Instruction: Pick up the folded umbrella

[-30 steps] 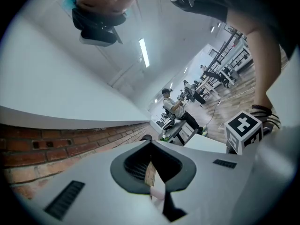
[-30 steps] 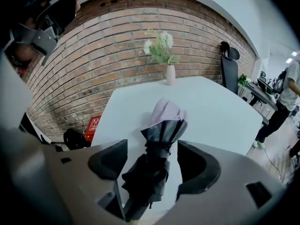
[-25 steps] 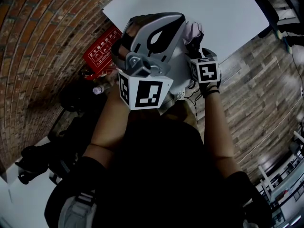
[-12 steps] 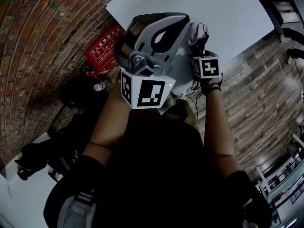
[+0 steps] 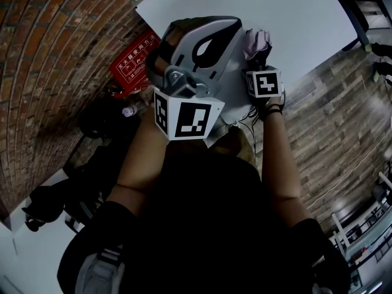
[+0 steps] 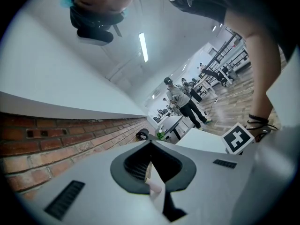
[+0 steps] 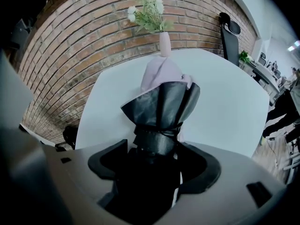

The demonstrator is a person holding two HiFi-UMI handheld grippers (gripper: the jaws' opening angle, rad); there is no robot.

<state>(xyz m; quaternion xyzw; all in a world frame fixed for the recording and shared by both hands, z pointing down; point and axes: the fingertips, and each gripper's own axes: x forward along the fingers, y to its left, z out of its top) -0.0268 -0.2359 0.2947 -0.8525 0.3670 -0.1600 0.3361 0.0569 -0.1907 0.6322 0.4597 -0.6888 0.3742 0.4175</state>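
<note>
The folded umbrella (image 7: 161, 108), black with a pale pink lining and a strap round its waist, stands out from my right gripper (image 7: 157, 159), which is shut on its lower end. In the head view its pink top (image 5: 257, 40) shows above the right gripper (image 5: 261, 59), over the near edge of the white table (image 5: 300, 17). My left gripper (image 6: 151, 146) is held high and close to the head camera, tilted up toward the room. Its jaws lie together with nothing between them. Its grey body (image 5: 199, 48) hides part of the table.
A pink vase with flowers (image 7: 164, 43) stands on the table behind the umbrella. A brick wall (image 5: 55, 54) runs on the left, with a red sign (image 5: 131, 60) and dark chairs (image 5: 98, 121) at its foot. People (image 6: 185, 100) stand far off.
The right gripper with the umbrella has shifted slightly up and away over the table edge. The left gripper has stayed about where it was.
</note>
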